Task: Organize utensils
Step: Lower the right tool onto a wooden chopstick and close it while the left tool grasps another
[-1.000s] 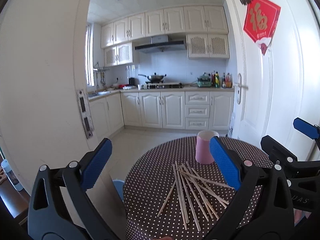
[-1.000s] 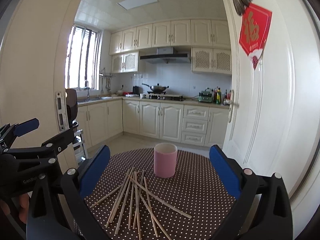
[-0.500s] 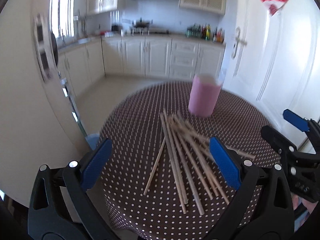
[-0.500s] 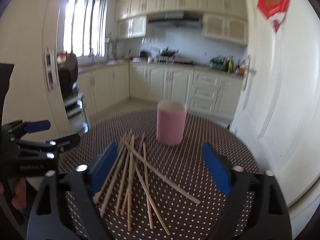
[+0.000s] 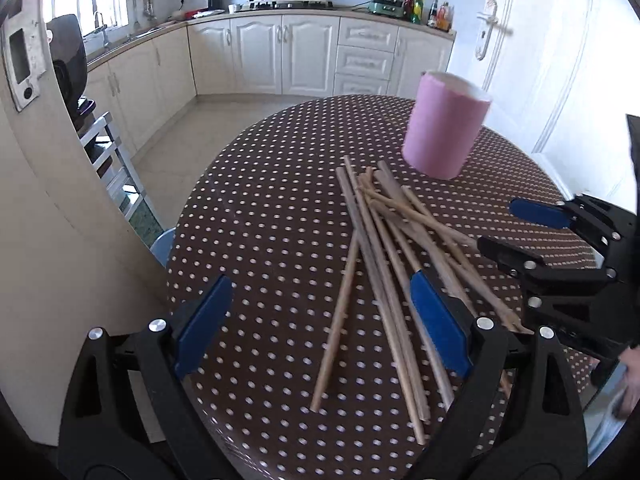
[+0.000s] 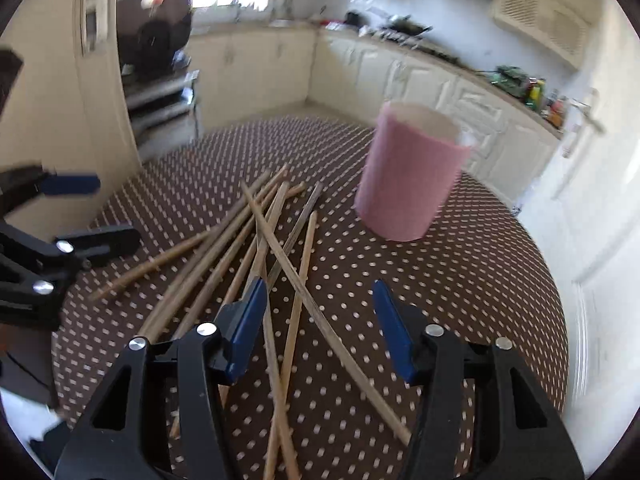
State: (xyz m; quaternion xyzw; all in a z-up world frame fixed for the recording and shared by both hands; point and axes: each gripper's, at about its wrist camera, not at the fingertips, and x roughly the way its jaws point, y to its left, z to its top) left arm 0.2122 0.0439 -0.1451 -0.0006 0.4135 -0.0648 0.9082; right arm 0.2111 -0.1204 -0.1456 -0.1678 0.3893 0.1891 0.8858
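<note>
Several wooden chopsticks (image 5: 380, 248) (image 6: 272, 240) lie in a loose crossed pile on a round table with a brown polka-dot cloth (image 5: 260, 200) (image 6: 480, 280). Behind them stands a pink cup (image 5: 444, 128) (image 6: 408, 180), upright. My left gripper (image 5: 320, 284) (image 6: 116, 212) hovers over the pile's near left end, its jaws wide and closing slightly; one chopstick lies below the gap. My right gripper (image 6: 320, 286) (image 5: 498, 224) hangs over the pile's right end, its jaws half narrowed and closing. Chopsticks lie under its gap, and the pads do not press on them.
The table's edge drops away on the left near a cream door frame (image 5: 48, 200). A pale blue stool (image 5: 164, 244) shows under the edge and a metal rack (image 5: 112, 160) stands beyond it. A white door (image 5: 560, 80) is to the right and kitchen cabinets (image 5: 300, 52) behind.
Both grippers have come down and forward over the table and tilted toward the chopsticks. The right jaws have narrowed markedly. The left jaws look nearly as wide as before.
</note>
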